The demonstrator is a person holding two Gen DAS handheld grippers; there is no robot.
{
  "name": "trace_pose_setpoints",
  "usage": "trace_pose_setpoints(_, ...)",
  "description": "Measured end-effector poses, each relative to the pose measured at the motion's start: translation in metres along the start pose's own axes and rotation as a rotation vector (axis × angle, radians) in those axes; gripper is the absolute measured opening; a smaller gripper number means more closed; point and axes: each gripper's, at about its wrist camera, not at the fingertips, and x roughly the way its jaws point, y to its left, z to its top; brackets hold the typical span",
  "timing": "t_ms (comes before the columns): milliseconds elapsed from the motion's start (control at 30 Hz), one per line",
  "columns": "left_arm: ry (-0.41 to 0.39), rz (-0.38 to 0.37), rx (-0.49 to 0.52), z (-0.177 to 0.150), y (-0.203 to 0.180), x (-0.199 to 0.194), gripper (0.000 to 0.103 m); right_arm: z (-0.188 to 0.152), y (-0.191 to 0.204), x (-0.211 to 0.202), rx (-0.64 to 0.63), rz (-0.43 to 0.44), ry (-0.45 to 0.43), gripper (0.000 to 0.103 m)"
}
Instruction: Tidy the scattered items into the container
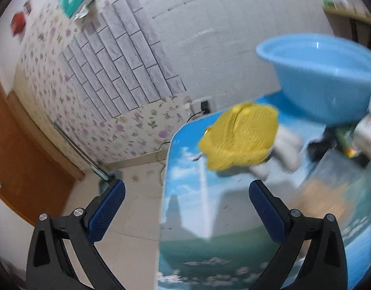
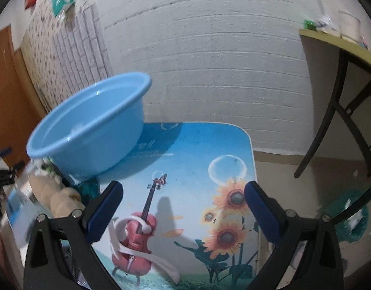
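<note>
A light blue plastic basin (image 1: 325, 82) stands on the picture-printed table (image 1: 209, 217), empty as far as I can see; it also shows in the right wrist view (image 2: 88, 130). A yellow knitted cloth (image 1: 241, 137) lies on a pale item (image 1: 284, 149) in front of my left gripper (image 1: 186, 204), which is open and empty. More scattered items (image 1: 347, 140) lie beside the basin, blurred. My right gripper (image 2: 183, 205) is open and empty above the table (image 2: 197, 169). Pale round items (image 2: 52, 193) lie left of it below the basin.
The table's left edge (image 1: 166, 181) drops to a tiled floor (image 1: 137, 217). A white brick wall (image 2: 209, 60) stands behind. A desk with dark metal legs (image 2: 342, 96) is at the right, and a green object (image 2: 349, 215) lies on the floor.
</note>
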Motion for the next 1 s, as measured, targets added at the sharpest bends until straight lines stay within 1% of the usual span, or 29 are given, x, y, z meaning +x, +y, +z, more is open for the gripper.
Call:
trace_pose_setpoints(33,0.008,-0.038,-0.039,-0.002,0.006,0.003,0.103,-0.002,0.003,0.0,-0.015,0.002,0.011,0.102)
trace_pose_setpoints(67,0.024,-0.136,-0.139,-0.006,0.017,0.007,0.103,-0.002,0.006,0.0,-0.024,0.002,0.015,0.102)
trace_pose_setpoints(100,0.041,-0.184,-0.178,-0.009,0.023,0.009,0.103,-0.004,0.011,0.0,-0.041,0.001,0.019,0.102)
trace_pose_setpoints(167,0.078,-0.229,-0.197,-0.014,0.029,0.015,0.103,-0.007,0.018,0.0,-0.067,-0.006,0.022,0.102)
trace_pose_setpoints(233,0.044,-0.274,-0.314,-0.024,0.039,0.014,0.102,-0.013,0.029,-0.001,-0.107,-0.028,0.024,0.102)
trace_pose_setpoints(267,0.038,-0.275,-0.353,-0.028,0.041,0.015,0.102,-0.014,0.032,-0.002,-0.111,-0.02,0.028,0.102)
trace_pose_setpoints(300,0.031,-0.268,-0.35,-0.027,0.043,0.016,0.102,-0.017,0.039,-0.006,-0.117,0.001,0.029,0.102)
trace_pose_setpoints(333,0.021,-0.252,-0.318,-0.025,0.045,0.016,0.102,-0.019,0.042,-0.007,-0.118,0.004,0.036,0.102)
trace_pose_setpoints(400,0.003,-0.188,-0.272,-0.023,0.05,0.018,0.103,-0.025,0.049,-0.008,-0.106,0.01,0.055,0.102)
trace_pose_setpoints(500,0.004,-0.19,-0.199,-0.02,0.055,0.023,0.102,-0.03,0.053,-0.005,-0.06,0.025,0.084,0.102)
trace_pose_setpoints(533,-0.003,-0.201,-0.172,-0.019,0.054,0.023,0.103,-0.03,0.054,-0.005,-0.06,0.018,0.082,0.102)
trace_pose_setpoints(567,-0.016,-0.228,-0.146,-0.017,0.053,0.022,0.103,-0.03,0.055,-0.005,-0.07,0.002,0.073,0.102)
trace_pose_setpoints(633,-0.029,-0.298,-0.077,-0.015,0.047,0.025,0.103,-0.028,0.055,-0.003,-0.076,0.007,0.079,0.102)
trace_pose_setpoints(667,-0.032,-0.313,-0.044,-0.014,0.043,0.029,0.103,-0.028,0.055,-0.002,-0.08,0.011,0.087,0.102)
trace_pose_setpoints(700,-0.005,-0.326,-0.019,-0.014,0.038,0.033,0.102,-0.029,0.056,-0.001,-0.085,0.017,0.099,0.102)
trace_pose_setpoints(767,0.08,-0.406,-0.041,-0.011,0.041,0.05,0.103,-0.029,0.053,0.002,-0.074,0.039,0.117,0.102)
trace_pose_setpoints(833,0.129,-0.436,-0.078,-0.012,0.045,0.06,0.103,-0.03,0.046,0.005,-0.044,0.042,0.117,0.102)
trace_pose_setpoints(867,0.151,-0.442,-0.101,-0.013,0.048,0.064,0.103,-0.028,0.044,0.004,-0.034,0.029,0.109,0.102)
trace_pose_setpoints(900,0.159,-0.444,-0.124,-0.015,0.052,0.067,0.102,-0.028,0.044,0.002,-0.048,0.012,0.101,0.102)
trace_pose_setpoints(1000,0.156,-0.446,-0.138,-0.017,0.054,0.063,0.102,-0.028,0.046,-0.001,-0.064,0.037,0.088,0.102)
